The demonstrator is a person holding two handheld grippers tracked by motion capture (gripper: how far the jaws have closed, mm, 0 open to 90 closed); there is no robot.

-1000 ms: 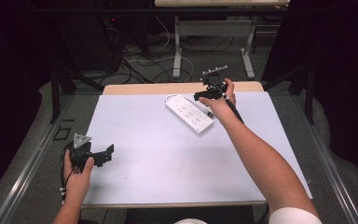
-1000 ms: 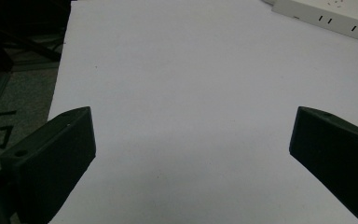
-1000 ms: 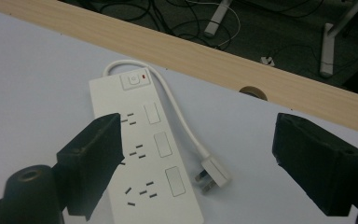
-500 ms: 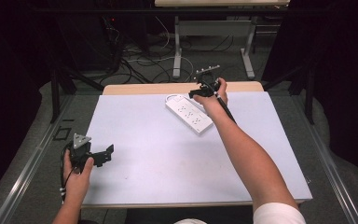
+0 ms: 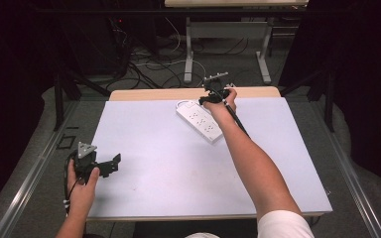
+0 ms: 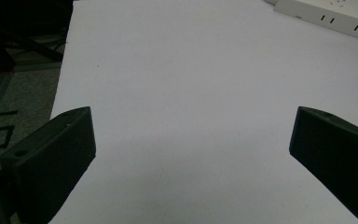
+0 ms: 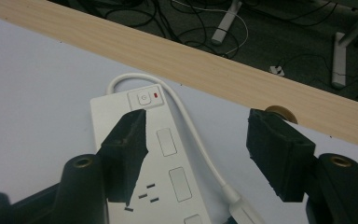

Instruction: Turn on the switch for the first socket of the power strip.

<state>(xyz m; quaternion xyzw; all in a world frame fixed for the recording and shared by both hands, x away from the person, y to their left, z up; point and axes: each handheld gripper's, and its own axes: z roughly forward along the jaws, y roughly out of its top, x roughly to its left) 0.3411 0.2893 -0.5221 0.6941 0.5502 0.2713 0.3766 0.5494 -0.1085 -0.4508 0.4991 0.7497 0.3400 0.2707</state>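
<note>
Right gripper [image 7: 196,154] is held wide open, empty, above the power strip [image 5: 202,120] at the table's [image 5: 178,168] far edge, likely lined up on its cord [image 7: 200,144]. Left gripper [image 6: 191,154] is parked open, empty, at the near-left corner.

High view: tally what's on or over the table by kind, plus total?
Power strip: 1
Grippers: 2, left gripper and right gripper, both open
Total: 3
</note>
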